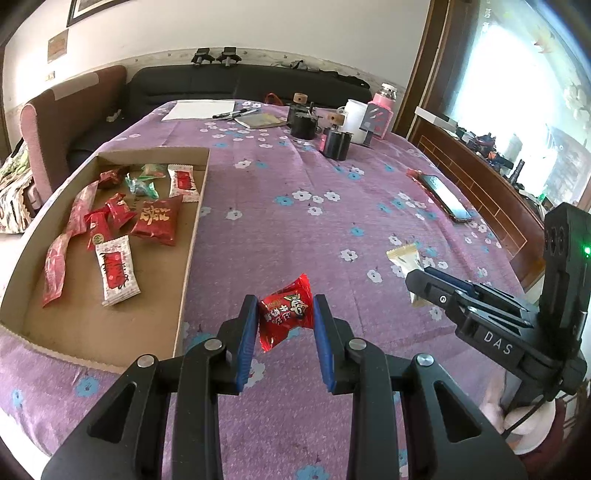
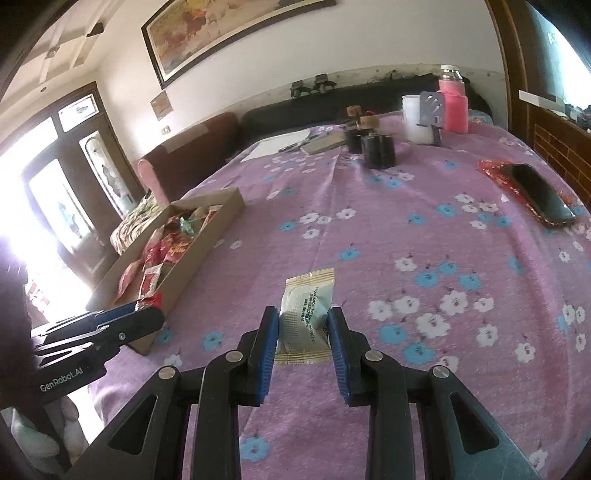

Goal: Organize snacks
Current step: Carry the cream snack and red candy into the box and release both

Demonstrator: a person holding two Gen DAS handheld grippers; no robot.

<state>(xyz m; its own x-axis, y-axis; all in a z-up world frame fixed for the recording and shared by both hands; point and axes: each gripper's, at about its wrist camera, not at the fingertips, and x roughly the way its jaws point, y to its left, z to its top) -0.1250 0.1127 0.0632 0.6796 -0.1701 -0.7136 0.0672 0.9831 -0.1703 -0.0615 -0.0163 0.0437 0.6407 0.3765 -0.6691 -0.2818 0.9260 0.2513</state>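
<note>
While roughly ten snacks already lie in the cardboard tray (image 1: 192, 236), the left gripper (image 1: 284, 317) pinches a red snack packet (image 1: 286, 314) beside it; the right gripper (image 2: 303, 332) clamps a pale wrapped snack (image 2: 304, 310) above the counter (image 1: 295, 221), apparently the last two.

A table (image 2: 443, 258) draped in a purple cloth printed with white and blue flowers fills the middle of the room, with a dark sofa (image 1: 236, 83) along the white wall behind it and a reddish-brown armchair (image 1: 55, 122) at the left of the frame. A large framed painting (image 2: 207, 33) hangs at upper centre. Daylight floods through glazed doors (image 2: 70, 177) at far left and a window (image 1: 524, 92) at right.
</note>
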